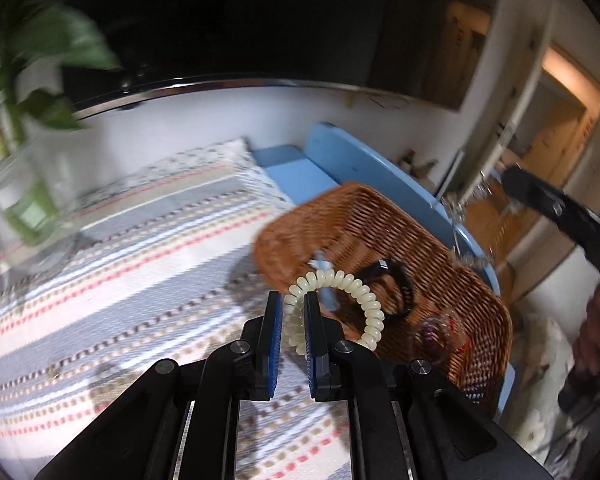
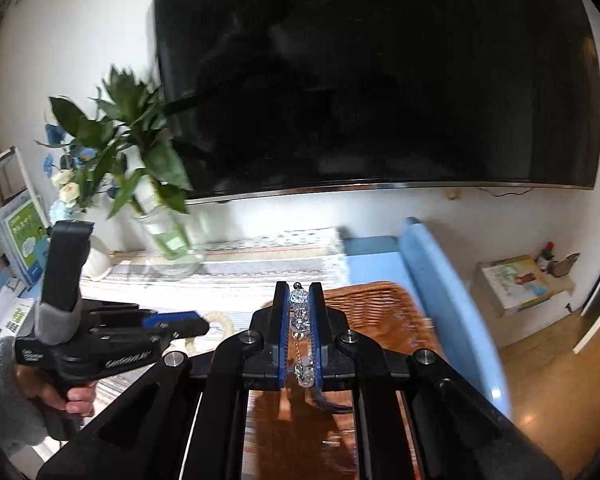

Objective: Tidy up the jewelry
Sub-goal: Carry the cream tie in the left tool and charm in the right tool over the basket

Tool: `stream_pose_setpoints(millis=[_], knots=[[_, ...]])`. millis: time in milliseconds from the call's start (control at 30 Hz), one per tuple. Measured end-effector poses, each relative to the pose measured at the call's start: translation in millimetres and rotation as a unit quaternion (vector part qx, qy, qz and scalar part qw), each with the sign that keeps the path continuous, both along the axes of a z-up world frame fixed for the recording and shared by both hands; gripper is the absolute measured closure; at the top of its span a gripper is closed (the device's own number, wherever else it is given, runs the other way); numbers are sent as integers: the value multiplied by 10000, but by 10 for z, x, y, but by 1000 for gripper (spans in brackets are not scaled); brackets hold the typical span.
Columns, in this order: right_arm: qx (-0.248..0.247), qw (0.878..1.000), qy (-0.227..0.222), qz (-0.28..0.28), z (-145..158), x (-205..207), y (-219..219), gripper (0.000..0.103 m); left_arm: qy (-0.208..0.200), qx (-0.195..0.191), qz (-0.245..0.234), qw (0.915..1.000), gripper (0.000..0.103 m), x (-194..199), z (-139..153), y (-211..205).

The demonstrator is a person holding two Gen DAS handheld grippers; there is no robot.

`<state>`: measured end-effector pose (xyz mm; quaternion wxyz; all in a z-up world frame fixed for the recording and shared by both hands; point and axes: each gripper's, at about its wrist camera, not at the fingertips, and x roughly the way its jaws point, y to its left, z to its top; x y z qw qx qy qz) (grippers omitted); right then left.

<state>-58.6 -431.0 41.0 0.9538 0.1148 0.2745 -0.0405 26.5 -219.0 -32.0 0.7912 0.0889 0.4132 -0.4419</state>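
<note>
The left gripper (image 1: 293,312) holds a cream coil bracelet (image 1: 340,304) tight in its jaws, over the brown basket (image 1: 380,216). The right gripper (image 2: 300,308) pinches a clear bead bracelet (image 2: 300,320) above it.

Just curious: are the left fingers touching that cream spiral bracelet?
Touching. The left wrist view shows the spiral bracelet pinched between the left gripper's fingers.

Each hand-held gripper (image 2: 300,296) is black with blue finger pads (image 2: 285,320) and silver screws. White lettering marks the left hand-held gripper (image 2: 198,324). A grey fuzzy sleeve (image 2: 4,392) covers the wrist above bare fingers (image 2: 78,400).
</note>
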Motion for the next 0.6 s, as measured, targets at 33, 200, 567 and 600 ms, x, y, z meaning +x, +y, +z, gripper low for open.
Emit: stream_pose_setpoints(millis=[33,200,567,600], knots=[[-18,10000,25,-38,-5,-22,-70,92,27,-34,-74,10000,93,-42,4,-69],[61,9997,165,-176,-106,-141,-457,92,133,-162,-268,9994,93,-207,10,-361],[284,9973,680,-28,-594,-183,-818,92,458,158,-640,9968,93,-637,-237,-880],[357,9968,711,-14,-645,-177,-842,92,493,168,-644,9966,93,-663,-259,-889]])
